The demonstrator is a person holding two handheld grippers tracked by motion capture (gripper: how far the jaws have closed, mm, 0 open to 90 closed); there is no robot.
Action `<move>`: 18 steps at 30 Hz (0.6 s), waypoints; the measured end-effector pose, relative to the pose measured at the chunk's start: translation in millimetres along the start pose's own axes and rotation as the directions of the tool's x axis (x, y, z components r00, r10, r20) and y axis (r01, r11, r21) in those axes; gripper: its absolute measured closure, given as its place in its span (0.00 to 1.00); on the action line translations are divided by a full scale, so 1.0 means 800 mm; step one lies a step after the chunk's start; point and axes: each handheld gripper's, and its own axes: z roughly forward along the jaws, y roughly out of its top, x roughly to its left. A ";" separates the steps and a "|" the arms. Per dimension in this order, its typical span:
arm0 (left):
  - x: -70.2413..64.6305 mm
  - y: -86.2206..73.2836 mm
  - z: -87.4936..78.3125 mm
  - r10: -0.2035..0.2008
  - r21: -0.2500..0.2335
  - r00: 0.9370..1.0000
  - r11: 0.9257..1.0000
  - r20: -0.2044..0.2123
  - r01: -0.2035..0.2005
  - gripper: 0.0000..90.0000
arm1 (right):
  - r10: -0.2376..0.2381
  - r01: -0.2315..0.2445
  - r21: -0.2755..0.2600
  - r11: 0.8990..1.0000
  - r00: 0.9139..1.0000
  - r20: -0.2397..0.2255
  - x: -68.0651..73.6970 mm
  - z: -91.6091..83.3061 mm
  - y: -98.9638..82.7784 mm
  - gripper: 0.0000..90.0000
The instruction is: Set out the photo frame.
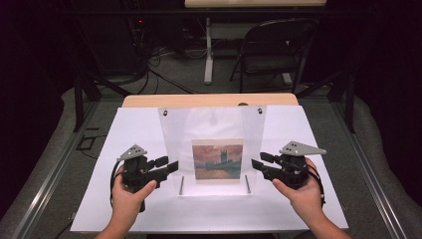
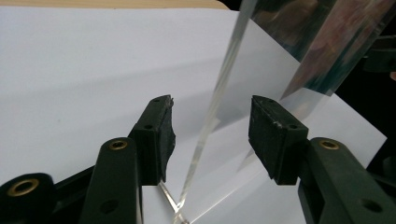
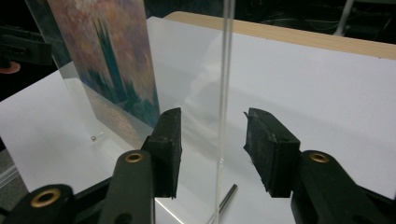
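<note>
A clear acrylic picture frame (image 1: 213,149), a tall glossy transparent panel with two small screws near its top corners, stands upright on a matte white sheet (image 1: 124,129) that covers a light wooden table (image 1: 209,100). Inside it sits a square printed painting (image 1: 217,159) in hazy orange, pink and teal, showing dark towers. Two thin metal pins (image 1: 181,184) lie at the frame's foot, one near each lower corner.

The left gripper (image 1: 166,164), black hard plastic with a grey three-cornered plate on top, is held at the frame's left edge. In the left gripper view its two blocky, scuffed black pads (image 2: 159,135) stand apart, with the frame's thin clear edge (image 2: 210,121) running up between them, touching neither; the jaws are about half open and hold nothing.

The right gripper (image 1: 260,162), of the same build, is at the frame's right edge. In the right gripper view its pads (image 3: 271,144) also stand apart, one on each side of the upright clear edge (image 3: 224,102), with a gap on both sides. Nothing is gripped. The painting (image 3: 107,70) shows to the left, behind the glossy panel, and one metal pin (image 3: 227,198) lies on the sheet just below the edge.
</note>
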 end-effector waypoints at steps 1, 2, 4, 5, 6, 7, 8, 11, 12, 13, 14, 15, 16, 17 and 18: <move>0.003 -0.005 -0.001 0.001 -0.001 1.000 1.000 -0.009 -0.001 0.53 | 0.001 -0.001 -0.007 1.000 1.000 0.006 -0.001 -0.002 -0.006 0.60; 0.006 -0.010 -0.001 0.006 -0.003 0.999 1.000 -0.032 -0.007 0.52 | 0.006 -0.006 -0.005 1.000 1.000 0.008 -0.002 -0.003 -0.013 0.59; 0.012 -0.021 -0.003 0.026 -0.016 0.997 0.999 -0.073 -0.028 0.48 | -0.012 0.012 0.001 1.000 0.999 0.044 -0.004 -0.004 -0.029 0.58; 0.016 -0.026 -0.002 0.027 -0.014 0.997 1.000 -0.079 -0.028 0.46 | -0.022 0.022 0.001 1.000 0.998 0.064 -0.005 -0.003 -0.037 0.58; 0.020 -0.031 -0.002 0.021 -0.010 0.997 1.000 -0.079 -0.022 0.46 | -0.021 0.020 0.006 1.000 0.996 0.084 -0.007 -0.002 -0.046 0.58; 0.023 -0.037 -0.002 0.009 -0.015 0.997 1.000 -0.079 -0.011 0.45 | -0.010 0.009 0.013 1.000 0.995 0.095 -0.010 -0.002 -0.053 0.57; 0.025 -0.042 -0.001 0.008 -0.016 0.995 1.000 -0.102 -0.010 0.47 | 0.007 -0.008 0.012 1.000 0.994 0.105 -0.013 0.000 -0.061 0.57; 0.036 -0.053 0.000 -0.002 -0.021 0.992 1.000 -0.127 -0.001 0.47 | 0.021 -0.025 0.026 0.999 0.990 0.141 -0.023 0.005 -0.077 0.55; 0.039 -0.056 0.001 -0.007 -0.020 0.991 1.000 -0.130 0.004 0.46 | 0.030 -0.035 0.032 0.999 0.989 0.145 -0.026 0.007 -0.081 0.55; 0.042 -0.059 0.002 -0.013 -0.017 0.990 1.000 -0.143 0.011 0.46 | 0.039 -0.045 0.033 0.998 0.988 0.148 -0.029 0.010 -0.085 0.55; 0.046 -0.061 0.002 -0.014 -0.013 0.988 1.000 -0.152 0.012 0.46 | 0.038 -0.043 0.034 0.998 0.987 0.155 -0.031 0.012 -0.088 0.54; 0.050 -0.062 0.004 -0.011 -0.014 0.986 1.000 -0.165 0.008 0.46 | 0.036 -0.043 0.042 0.998 0.986 0.161 -0.032 0.014 -0.090 0.54; 0.053 -0.064 0.004 -0.007 -0.010 0.983 1.000 -0.183 0.005 0.45 | 0.033 -0.040 0.042 0.998 0.986 0.166 -0.033 0.016 -0.092 0.53; 0.056 -0.066 0.006 -0.005 -0.008 0.980 1.000 -0.201 0.003 0.45 | 0.024 -0.033 0.053 0.998 0.984 0.176 -0.035 0.017 -0.094 0.53; 0.059 -0.068 0.007 0.001 0.000 0.978 1.000 -0.209 -0.001 0.45 | 0.021 -0.031 0.050 0.998 0.982 0.186 -0.036 0.019 -0.097 0.52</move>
